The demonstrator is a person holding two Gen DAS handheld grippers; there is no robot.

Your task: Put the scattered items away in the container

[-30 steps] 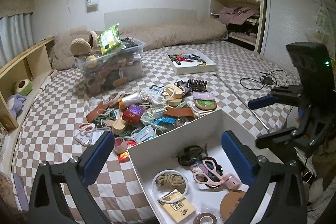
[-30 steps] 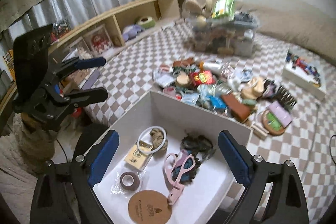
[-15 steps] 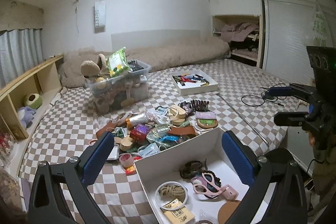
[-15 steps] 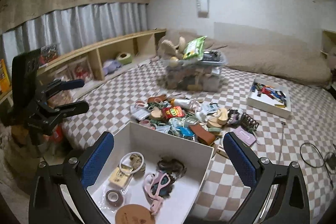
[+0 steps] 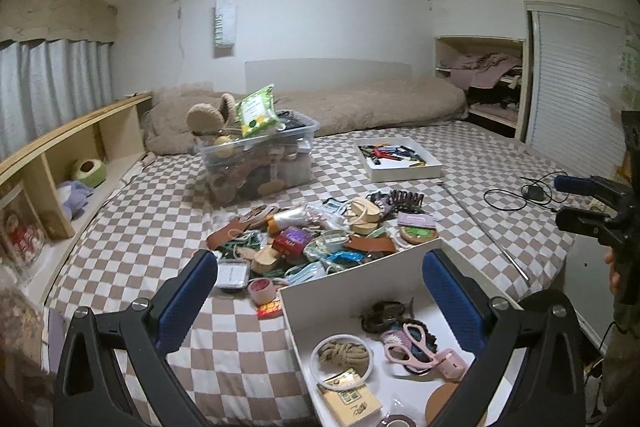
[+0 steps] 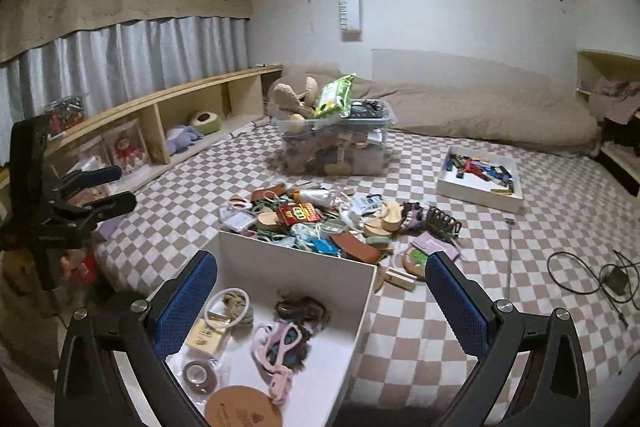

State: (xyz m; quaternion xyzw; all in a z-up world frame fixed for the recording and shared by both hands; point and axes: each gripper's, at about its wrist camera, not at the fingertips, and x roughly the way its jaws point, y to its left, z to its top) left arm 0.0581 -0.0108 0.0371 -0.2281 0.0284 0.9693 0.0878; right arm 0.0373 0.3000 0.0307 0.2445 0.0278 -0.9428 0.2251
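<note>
Hovering level above the white box, each hand-held gripper, left and right, is spread apart, empty.

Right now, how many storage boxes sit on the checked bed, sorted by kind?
White open boxes: 2 (near white box, far white box)
Clear plastic bin: 1
Total: 3

Left gripper: fingers spread wide, nothing between the blue pads, held level and pointing forward. Right gripper: same wide spread, empty, off to the left one's right side.
</note>
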